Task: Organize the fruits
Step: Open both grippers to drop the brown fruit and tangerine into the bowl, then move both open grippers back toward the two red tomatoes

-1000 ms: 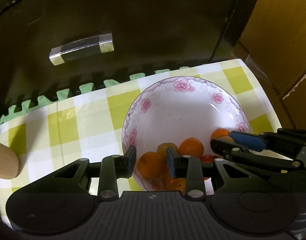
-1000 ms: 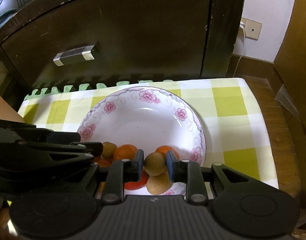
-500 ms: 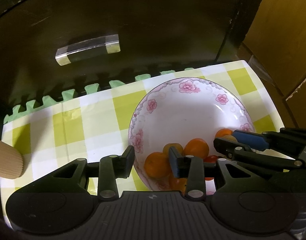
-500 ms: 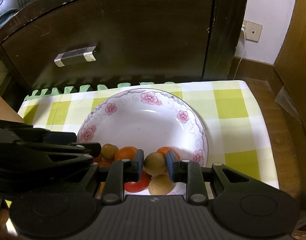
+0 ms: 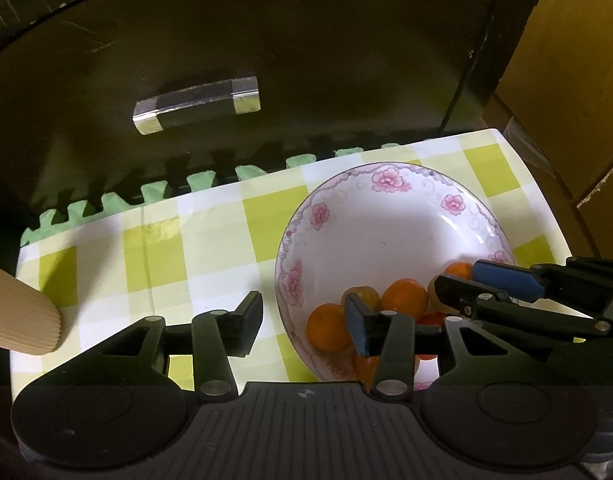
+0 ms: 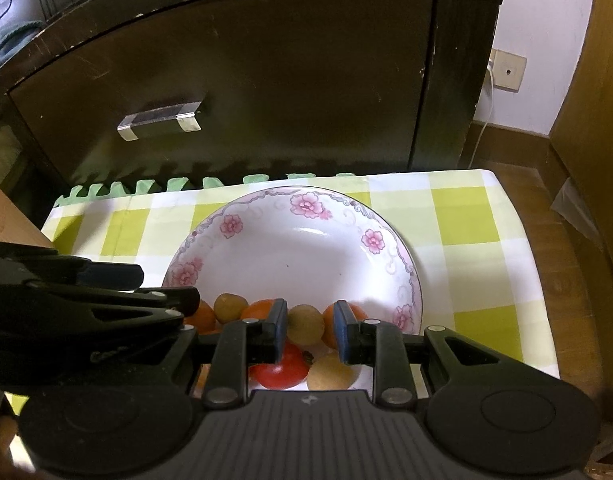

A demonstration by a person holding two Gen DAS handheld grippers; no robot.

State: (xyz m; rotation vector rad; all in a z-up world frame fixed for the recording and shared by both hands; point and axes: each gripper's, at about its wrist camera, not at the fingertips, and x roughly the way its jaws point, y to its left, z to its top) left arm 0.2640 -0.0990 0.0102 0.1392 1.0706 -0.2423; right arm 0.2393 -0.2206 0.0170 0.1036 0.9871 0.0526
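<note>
at the far left of the left wrist view a ribbed tan cylinder [image 5: 20, 320] lies on the green-and-white checked cloth [image 5: 210, 236], with a green foam mat edge [image 5: 154, 194] showing behind the cloth and a dark cabinet [image 5: 266, 52] with a clear handle [image 5: 196, 104] beyond that. the left gripper [image 5: 302, 320] hangs spread wide with nothing between its fingers, one finger over the cloth and the other over the near-left rim of the floral plate [image 5: 386, 236]. the fruits are all gathered in the near part of that plate: an orange [image 5: 326, 326] just beside the blue pad, a dull yellow-brown fruit [image 5: 364, 294] behind it, and another orange [image 5: 404, 296] to the right. further right, the right gripper [image 6: 309, 326] reaches in over the plate from the side; in its own view the blue pads stand a little apart around a small tan fruit [image 6: 304, 322], with a gap on the right side, so it is open and not pinching. below that fruit sit a red tomato [image 6: 282, 370] and a pale round fruit [image 6: 330, 372], and an orange [image 6: 330, 322] shows partly behind the right pad. a wall socket [image 6: 506, 74] is at the far right.
</note>
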